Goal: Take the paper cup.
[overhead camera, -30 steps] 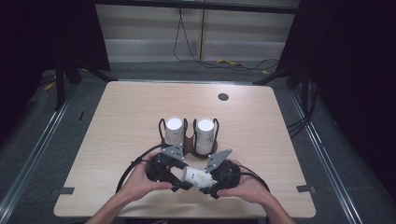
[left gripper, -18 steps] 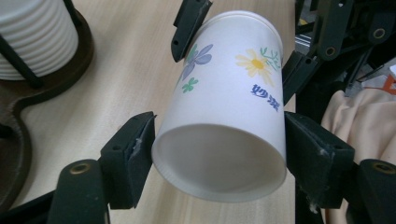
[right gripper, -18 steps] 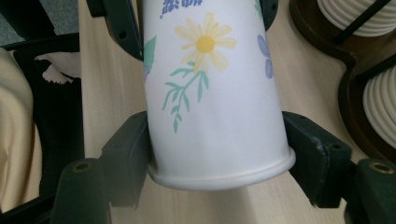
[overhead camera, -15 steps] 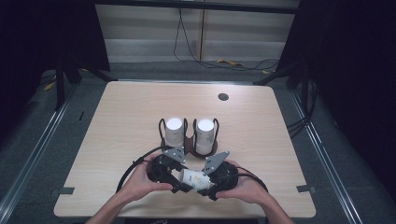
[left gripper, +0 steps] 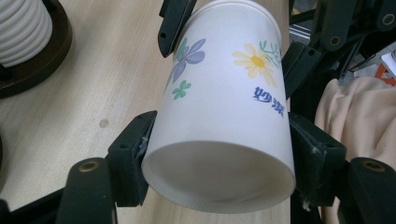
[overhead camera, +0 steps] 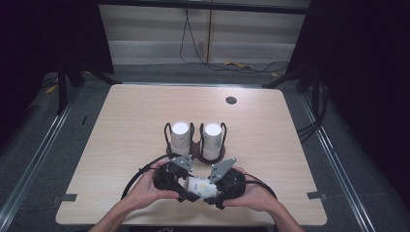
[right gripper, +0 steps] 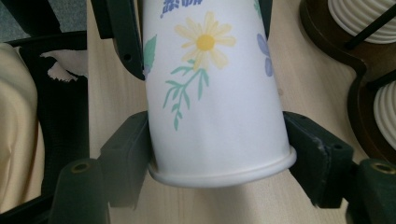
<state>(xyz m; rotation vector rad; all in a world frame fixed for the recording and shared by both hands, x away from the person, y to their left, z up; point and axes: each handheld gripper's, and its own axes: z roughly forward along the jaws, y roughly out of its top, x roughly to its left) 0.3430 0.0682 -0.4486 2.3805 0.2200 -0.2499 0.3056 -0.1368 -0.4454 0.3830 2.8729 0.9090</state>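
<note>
Both the left gripper and the right gripper are clamped on one flowered paper cup above the table's near edge — likely a handover or pull-apart — so one must let go next

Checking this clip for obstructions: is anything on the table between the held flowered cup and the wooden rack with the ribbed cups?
Nothing visible. The flowered cup, held by both grippers, lies just short of the rack; bare table lies between.
</note>
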